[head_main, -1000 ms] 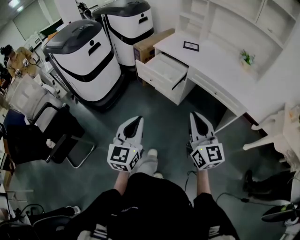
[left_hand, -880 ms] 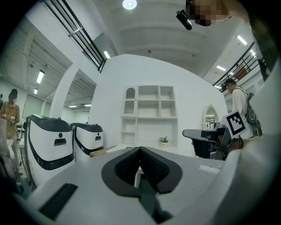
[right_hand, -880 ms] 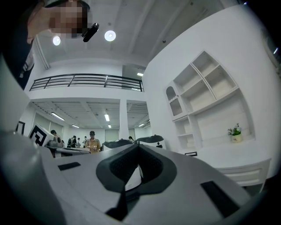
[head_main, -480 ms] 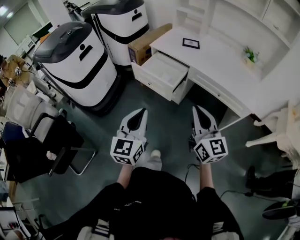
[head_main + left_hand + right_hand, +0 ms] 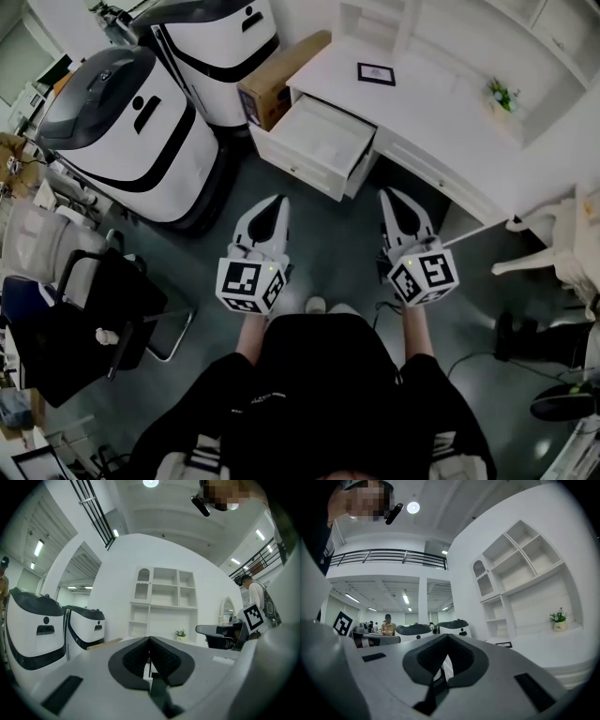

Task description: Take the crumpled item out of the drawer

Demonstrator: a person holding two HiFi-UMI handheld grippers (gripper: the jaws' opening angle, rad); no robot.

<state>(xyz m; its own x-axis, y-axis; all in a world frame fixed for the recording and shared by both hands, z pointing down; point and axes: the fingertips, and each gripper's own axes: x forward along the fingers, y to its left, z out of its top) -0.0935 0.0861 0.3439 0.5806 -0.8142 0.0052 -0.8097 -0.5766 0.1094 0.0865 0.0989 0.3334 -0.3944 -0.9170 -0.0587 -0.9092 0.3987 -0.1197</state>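
Hovering short of the open drawer (image 5: 296,167): left claw (image 5: 278,200), right claw (image 5: 389,195).

The right gripper (image 5: 448,636) is holding its jaws together, tips touching, with nothing between the pads. Beyond the jaws on the right, a white shelf unit (image 5: 520,569) is standing against the wall above a white desk (image 5: 562,654). A small potted plant (image 5: 558,617) is sitting on the desk by the shelves, and a dark picture frame (image 5: 504,644) is lying nearer the jaws. Two white-and-black machines (image 5: 436,627) are standing just above the jaw tips. A person (image 5: 387,623) is standing in the far background under the balcony railing (image 5: 389,557).
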